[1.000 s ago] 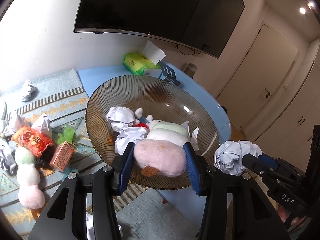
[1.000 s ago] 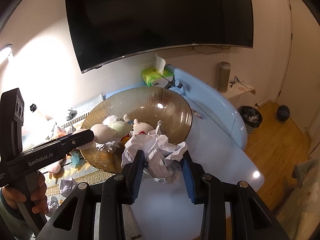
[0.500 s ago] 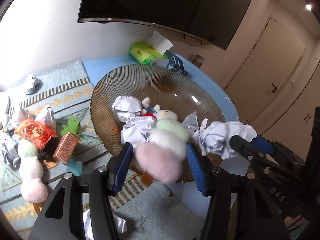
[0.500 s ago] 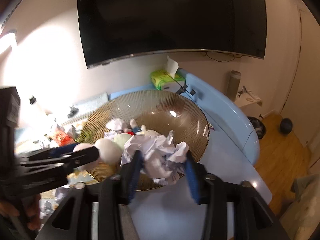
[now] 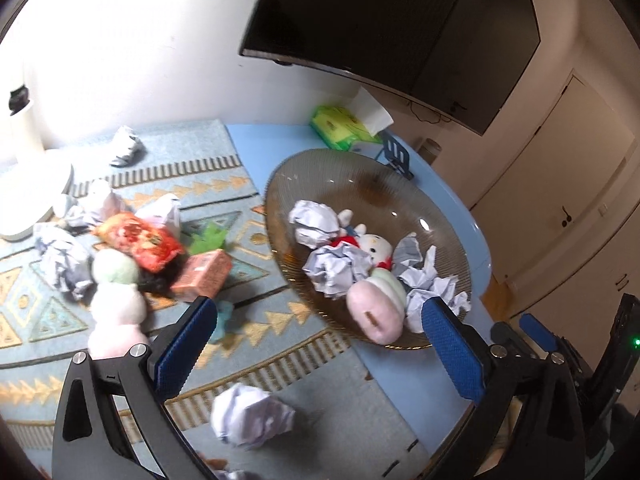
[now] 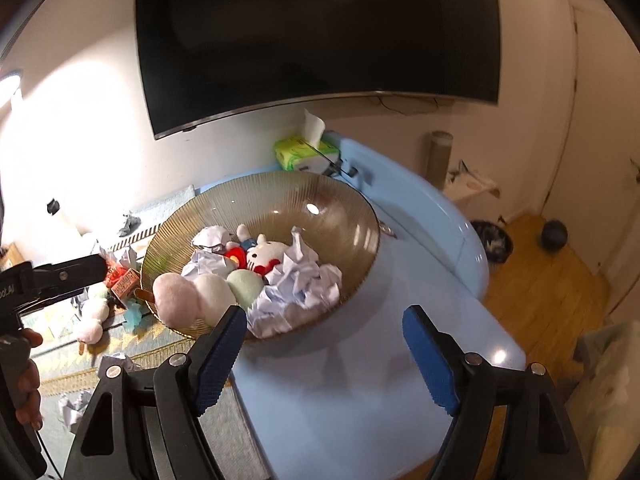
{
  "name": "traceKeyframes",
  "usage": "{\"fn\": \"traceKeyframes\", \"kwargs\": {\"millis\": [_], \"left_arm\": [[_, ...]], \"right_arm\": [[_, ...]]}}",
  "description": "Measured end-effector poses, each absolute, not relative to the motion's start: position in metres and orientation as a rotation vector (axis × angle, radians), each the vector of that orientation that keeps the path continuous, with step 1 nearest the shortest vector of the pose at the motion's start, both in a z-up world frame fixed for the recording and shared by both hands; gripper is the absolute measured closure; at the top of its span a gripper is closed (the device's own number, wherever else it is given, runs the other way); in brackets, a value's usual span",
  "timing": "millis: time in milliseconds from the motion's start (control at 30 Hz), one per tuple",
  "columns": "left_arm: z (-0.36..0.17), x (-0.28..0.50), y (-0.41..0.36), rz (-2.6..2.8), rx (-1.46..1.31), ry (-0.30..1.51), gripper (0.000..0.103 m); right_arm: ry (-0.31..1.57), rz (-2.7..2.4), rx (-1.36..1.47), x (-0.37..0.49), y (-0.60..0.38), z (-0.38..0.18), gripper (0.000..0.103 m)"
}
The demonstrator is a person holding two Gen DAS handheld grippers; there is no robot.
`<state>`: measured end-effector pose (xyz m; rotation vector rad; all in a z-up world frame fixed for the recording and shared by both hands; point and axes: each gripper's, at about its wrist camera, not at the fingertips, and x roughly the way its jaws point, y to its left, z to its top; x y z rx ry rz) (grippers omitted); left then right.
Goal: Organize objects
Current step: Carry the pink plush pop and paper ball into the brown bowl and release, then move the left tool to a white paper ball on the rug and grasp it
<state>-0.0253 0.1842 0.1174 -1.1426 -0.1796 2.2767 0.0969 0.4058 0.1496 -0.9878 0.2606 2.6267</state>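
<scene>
**Both drops made, pull clear before the next pick**

The plush (image 5: 376, 312) and paper (image 6: 304, 292) lie in the bowl (image 6: 360, 216) ahead of my jaws. Left claw (image 5: 320, 348) and right claw (image 6: 324, 360), just opening, are released and empty. I back straight off, avoiding the rim.

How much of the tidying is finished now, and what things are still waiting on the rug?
Done: the glass bowl holds crumpled papers, a cat plush and the pink-white-green plush.

In hand: nothing. Both the left gripper and right gripper have just been opening, with nothing between the jaws.

Left: on the rug, a second plush, snack packets, a small box and paper balls.
</scene>
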Motion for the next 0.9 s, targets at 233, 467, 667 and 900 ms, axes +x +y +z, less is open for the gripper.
{"fn": "traceKeyframes", "kwargs": {"millis": [233, 467, 667, 900], "left_arm": [[0.121, -0.02, 0.125, 2.425, -1.177, -0.251, 0.001], [0.109, 0.001, 0.071, 2.496, -1.283, -0.304, 0.001], [0.099, 0.017, 0.056, 2.468, -1.352, -0.265, 0.001], [0.079, 0.04, 0.076, 2.203, -1.442, -0.167, 0.001]], "right_arm": [[0.575, 2.679, -1.012, 0.107, 0.401, 0.141, 0.023], [0.385, 2.953, -1.21, 0.083, 0.325, 0.135, 0.023], [0.176, 3.075, -1.327, 0.076, 0.27, 0.124, 0.023], [0.237, 3.031, -1.432, 0.066, 0.259, 0.109, 0.023]]}}
